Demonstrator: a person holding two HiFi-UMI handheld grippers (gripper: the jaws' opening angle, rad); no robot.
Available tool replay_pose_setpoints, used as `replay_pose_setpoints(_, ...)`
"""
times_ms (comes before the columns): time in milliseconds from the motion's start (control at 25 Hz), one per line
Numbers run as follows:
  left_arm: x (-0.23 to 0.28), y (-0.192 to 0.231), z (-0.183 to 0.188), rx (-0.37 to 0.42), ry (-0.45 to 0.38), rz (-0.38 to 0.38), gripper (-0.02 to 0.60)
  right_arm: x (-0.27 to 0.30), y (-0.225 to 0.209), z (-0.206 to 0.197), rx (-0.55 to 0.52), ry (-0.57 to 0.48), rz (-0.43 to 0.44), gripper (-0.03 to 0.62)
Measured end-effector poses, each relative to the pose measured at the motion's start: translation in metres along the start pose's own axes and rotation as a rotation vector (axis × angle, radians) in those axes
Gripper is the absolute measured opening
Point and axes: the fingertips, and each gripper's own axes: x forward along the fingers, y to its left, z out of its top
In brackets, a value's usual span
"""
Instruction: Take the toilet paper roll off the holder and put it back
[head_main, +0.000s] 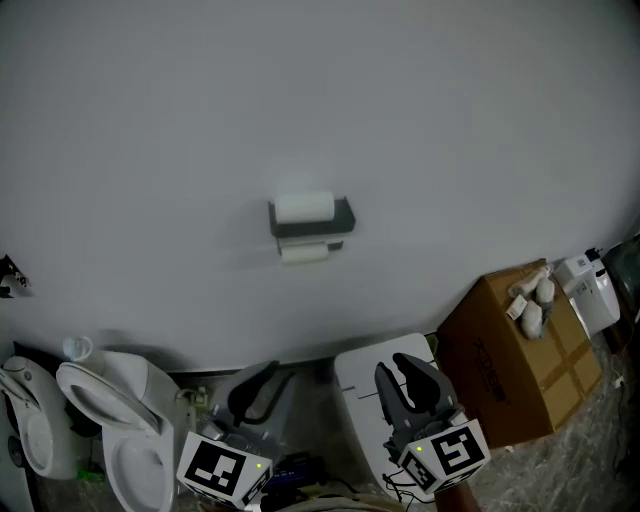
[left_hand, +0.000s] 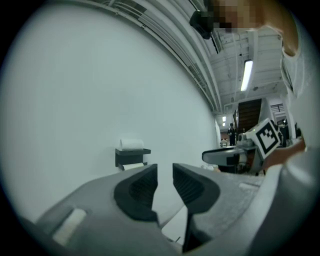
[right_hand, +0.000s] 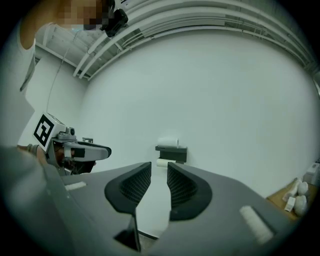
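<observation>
Grey wall (head_main: 300, 100) is faced by both tongs, which are held low and well apart from it. The left tongs (head_main: 262, 376) (left_hand: 165, 168) are open by a narrow gap, and nothing is held between the jaws. The right tongs (head_main: 398, 366) (right_hand: 159, 165) are opened about the same and are empty too. The toilet paper roll (head_main: 304, 207) is laid on top of the dark holder (head_main: 312, 229) on the wall. A second roll (head_main: 305, 254) is seen just under the holder. A cardboard box (head_main: 520, 362) with small white things on its top is placed on the floor at the right, and a white toilet (head_main: 110, 420) at the left.
</observation>
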Motion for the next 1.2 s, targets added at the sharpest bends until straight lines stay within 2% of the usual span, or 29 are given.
replay_pose_setpoints(240,0.021,0.035,0.004,0.004,-0.056,-0.019,0.083,0.040,-0.006,0.000,0.004,0.001,-0.011,0.087)
replay_pose_setpoints(480,0.028,0.054,0.001,0.011,-0.044,-0.030,0.083,0.062,-0.003,0.000,0.005,0.003,-0.011,0.087)
replay_pose_setpoints(880,0.023,0.069,-0.006,-0.015,-0.033,-0.010,0.083,0.079,0.001,-0.003,0.018,0.011,-0.005,0.090)
replay_pose_setpoints(1200,0.032,0.081,-0.001,0.001,-0.043,0.012,0.083,0.102,-0.011,0.006,-0.007,-0.011,0.008,0.110)
